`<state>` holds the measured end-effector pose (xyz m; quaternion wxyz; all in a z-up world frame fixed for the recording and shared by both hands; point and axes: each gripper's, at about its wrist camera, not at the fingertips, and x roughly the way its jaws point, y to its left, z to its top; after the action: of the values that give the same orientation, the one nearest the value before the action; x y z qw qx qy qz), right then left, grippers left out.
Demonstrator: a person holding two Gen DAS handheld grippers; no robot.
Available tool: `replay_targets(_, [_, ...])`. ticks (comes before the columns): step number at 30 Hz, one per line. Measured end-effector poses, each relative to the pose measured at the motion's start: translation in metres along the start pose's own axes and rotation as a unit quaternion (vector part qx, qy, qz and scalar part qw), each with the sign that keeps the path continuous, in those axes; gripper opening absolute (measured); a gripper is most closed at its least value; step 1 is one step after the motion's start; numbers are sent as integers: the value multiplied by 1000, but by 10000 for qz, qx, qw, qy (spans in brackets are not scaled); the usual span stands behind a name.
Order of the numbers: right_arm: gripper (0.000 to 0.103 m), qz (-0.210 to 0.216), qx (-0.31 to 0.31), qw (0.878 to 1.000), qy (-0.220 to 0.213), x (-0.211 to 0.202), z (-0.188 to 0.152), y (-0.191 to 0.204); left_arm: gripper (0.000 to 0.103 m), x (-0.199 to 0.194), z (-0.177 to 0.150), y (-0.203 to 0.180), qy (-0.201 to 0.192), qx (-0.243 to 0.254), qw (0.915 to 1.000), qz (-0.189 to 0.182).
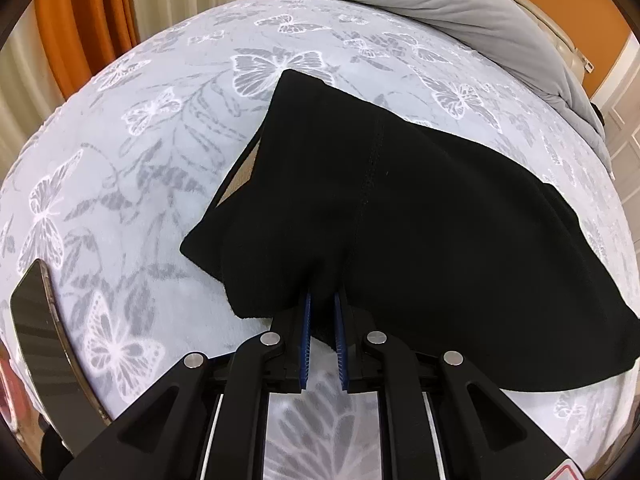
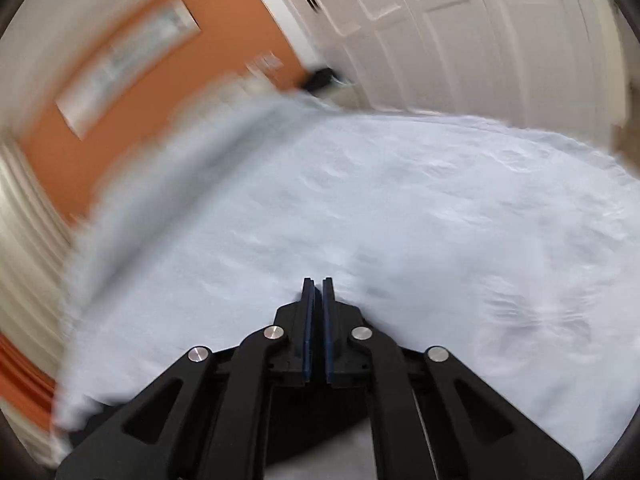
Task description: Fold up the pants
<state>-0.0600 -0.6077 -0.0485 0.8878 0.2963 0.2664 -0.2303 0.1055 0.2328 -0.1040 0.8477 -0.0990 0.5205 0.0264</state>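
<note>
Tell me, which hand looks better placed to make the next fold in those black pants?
Left, probably. The left gripper already has its fingers closed on the black pants. The right gripper is shut, holds nothing, and sees only the bedspread.

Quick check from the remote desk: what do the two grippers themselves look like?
Both match: the left gripper and right gripper have matte black angular linkage arms with triangular cutouts, round silver pivot pins, and ribbed blue pads lining the fingers. No cables or sleeves show.

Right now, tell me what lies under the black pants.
The black pants lie on the butterfly-print blanket, which shows all round them. The left gripper pinches their near edge. Whatever lies directly beneath the cloth is covered and cannot be seen.
</note>
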Motion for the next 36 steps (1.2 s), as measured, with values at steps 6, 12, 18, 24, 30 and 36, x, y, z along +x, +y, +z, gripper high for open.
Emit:
replay_targets(6, [16, 680, 708, 9930, 654, 14, -37, -36, 15, -1, -1, 1, -63, -65, 10000, -22])
replay_targets(12, [67, 953, 469, 9924, 627, 4, -45, -1, 18, -4, 1, 15, -62, -467, 9981, -409])
replay_targets(18, [70, 1097, -357, 9908, 711, -29, -55, 63, 6, -32, 14, 16, -780, -290, 9943, -664])
replay_targets(24, [76, 951, -1378, 9806, 1021, -32, -75, 148, 13, 2, 13, 32, -273, -202, 9979, -554])
replay_targets(30, [84, 1881, -2450, 9391, 1508, -37, -126, 267, 19, -33, -3, 53, -574, -538, 9908, -1097])
replay_targets(36, [82, 2683, -3528, 8731, 2030, 11, -197, 415, 49, -82, 16, 24, -1149, 49, 9882, -1014])
